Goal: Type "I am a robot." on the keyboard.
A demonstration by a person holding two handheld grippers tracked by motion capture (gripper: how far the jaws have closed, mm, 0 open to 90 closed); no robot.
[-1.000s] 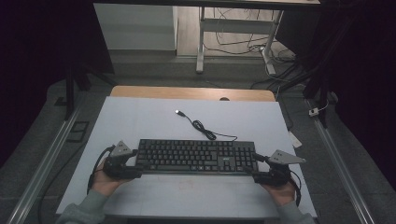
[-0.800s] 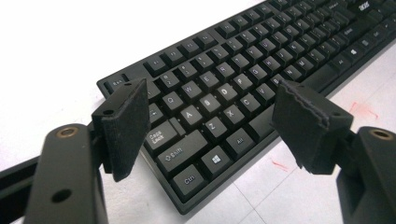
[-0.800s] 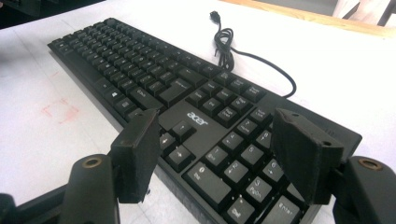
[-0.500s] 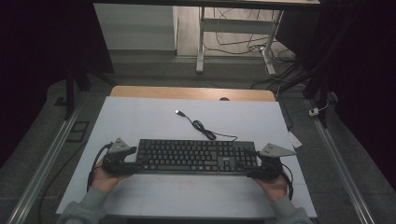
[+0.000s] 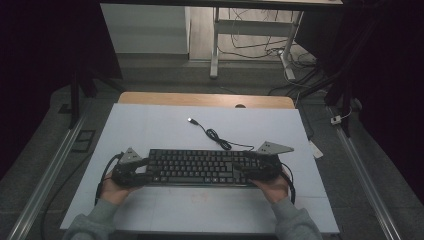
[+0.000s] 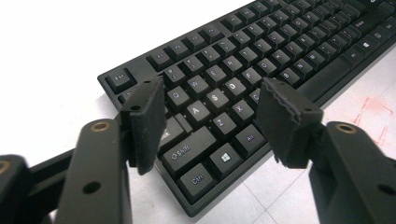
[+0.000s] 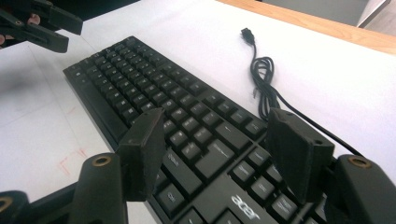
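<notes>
With both grippers' jaws apart and just closing over the keyboard [image 5: 200,167] ends, we judged they might press keys and slip on lifting.

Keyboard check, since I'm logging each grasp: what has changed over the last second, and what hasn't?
The right gripper has moved inward over the keyboard's right end, and the jaws of both grippers have just been closing, straddling the keyboard's ends without pressing yet. The left gripper stayed at the left end. The keyboard and its cable lie where they did on the table.
</notes>
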